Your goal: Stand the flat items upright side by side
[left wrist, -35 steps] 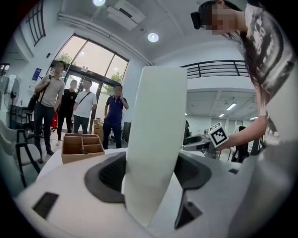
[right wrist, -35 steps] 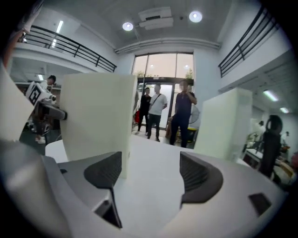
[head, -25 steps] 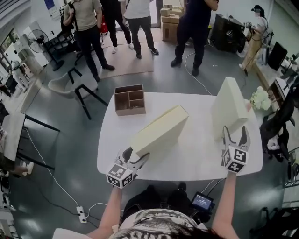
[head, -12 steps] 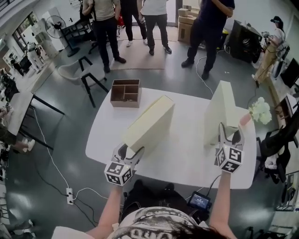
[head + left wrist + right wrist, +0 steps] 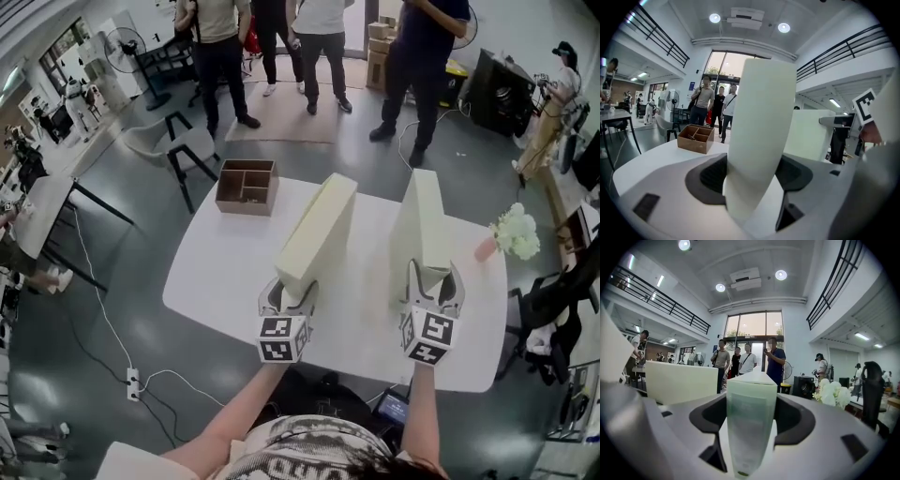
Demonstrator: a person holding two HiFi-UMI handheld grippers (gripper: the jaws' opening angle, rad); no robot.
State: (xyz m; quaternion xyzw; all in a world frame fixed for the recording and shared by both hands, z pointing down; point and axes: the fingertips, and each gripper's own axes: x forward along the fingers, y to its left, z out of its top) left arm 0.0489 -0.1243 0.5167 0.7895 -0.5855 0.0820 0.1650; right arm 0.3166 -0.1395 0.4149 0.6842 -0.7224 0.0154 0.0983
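Two flat cream boxes stand on their long edges on the white table [image 5: 211, 281], roughly side by side with a gap between them. My left gripper [image 5: 286, 296] is shut on the near end of the left box [image 5: 319, 230], whose end [image 5: 759, 140] fills the space between its pads in the left gripper view. My right gripper [image 5: 429, 285] is shut on the near end of the right box [image 5: 418, 230]. In the right gripper view that box's narrow end [image 5: 751, 413] sits between both pads. The left box leans slightly.
A brown wooden divided tray [image 5: 247, 186] sits at the table's far left corner. White flowers [image 5: 517, 232] stand at the right edge. Several people stand beyond the table, and a chair [image 5: 169, 150] is off to the far left.
The left gripper has swung the left box rightward, nearly parallel to the right box. The right gripper has closed onto the right box's near end.
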